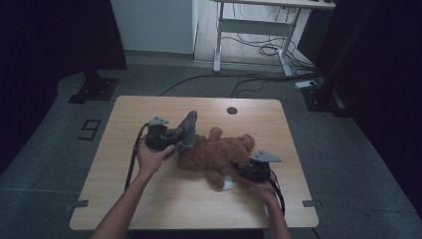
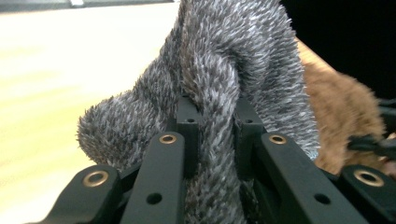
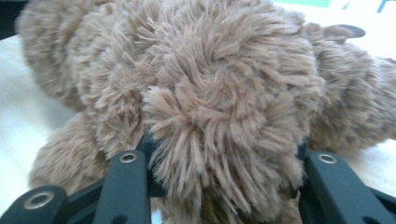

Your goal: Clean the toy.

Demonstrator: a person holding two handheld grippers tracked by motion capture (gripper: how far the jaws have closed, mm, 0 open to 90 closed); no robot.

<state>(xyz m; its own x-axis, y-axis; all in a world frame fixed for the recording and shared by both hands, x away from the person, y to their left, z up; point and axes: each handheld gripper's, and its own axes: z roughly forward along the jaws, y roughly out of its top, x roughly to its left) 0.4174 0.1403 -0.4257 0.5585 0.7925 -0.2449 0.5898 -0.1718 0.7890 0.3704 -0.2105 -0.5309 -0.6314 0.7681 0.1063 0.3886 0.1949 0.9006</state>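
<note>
A brown teddy bear (image 1: 219, 152) lies on the wooden table (image 1: 149, 199), near its middle. A grey fuzzy piece of fabric (image 1: 189, 124) rises at the bear's left end, and my left gripper (image 1: 180, 137) is shut on it. In the left gripper view the grey fabric (image 2: 224, 70) is pinched between the black jaws of my left gripper (image 2: 217, 126), with the bear (image 2: 341, 112) behind. My right gripper (image 1: 247, 171) is at the bear's near right side. In the right gripper view my right gripper (image 3: 224, 156) is shut on a brown plush limb (image 3: 219, 102).
A small white tag (image 1: 228, 184) lies by the bear's near leg. The table has a round cable hole (image 1: 232, 110) at its far edge. Beyond it stand a white desk frame (image 1: 259, 25), floor cables (image 1: 259, 50) and black stand bases (image 1: 93, 89).
</note>
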